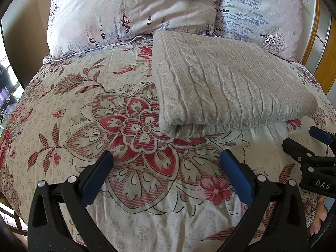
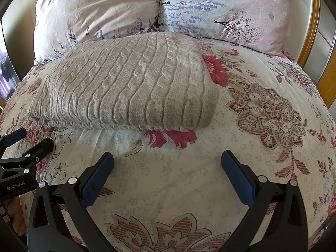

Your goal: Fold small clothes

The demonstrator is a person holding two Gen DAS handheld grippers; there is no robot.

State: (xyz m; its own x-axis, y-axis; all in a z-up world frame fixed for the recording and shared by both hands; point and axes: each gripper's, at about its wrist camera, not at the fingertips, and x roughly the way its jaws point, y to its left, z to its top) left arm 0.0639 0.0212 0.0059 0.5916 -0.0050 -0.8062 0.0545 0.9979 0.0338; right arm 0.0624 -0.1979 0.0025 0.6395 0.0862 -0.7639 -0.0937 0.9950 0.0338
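Note:
A beige cable-knit sweater lies folded into a thick rectangle on the floral bedspread; it also shows in the right wrist view. My left gripper is open and empty, hovering over the bedspread just in front of the sweater's near left corner. My right gripper is open and empty, in front of the sweater's near right edge. Each gripper shows at the side of the other's view: the right one, the left one.
Two floral pillows lean behind the sweater at the head of the bed. A wooden bed frame runs along the right side. The bedspread extends to the right of the sweater.

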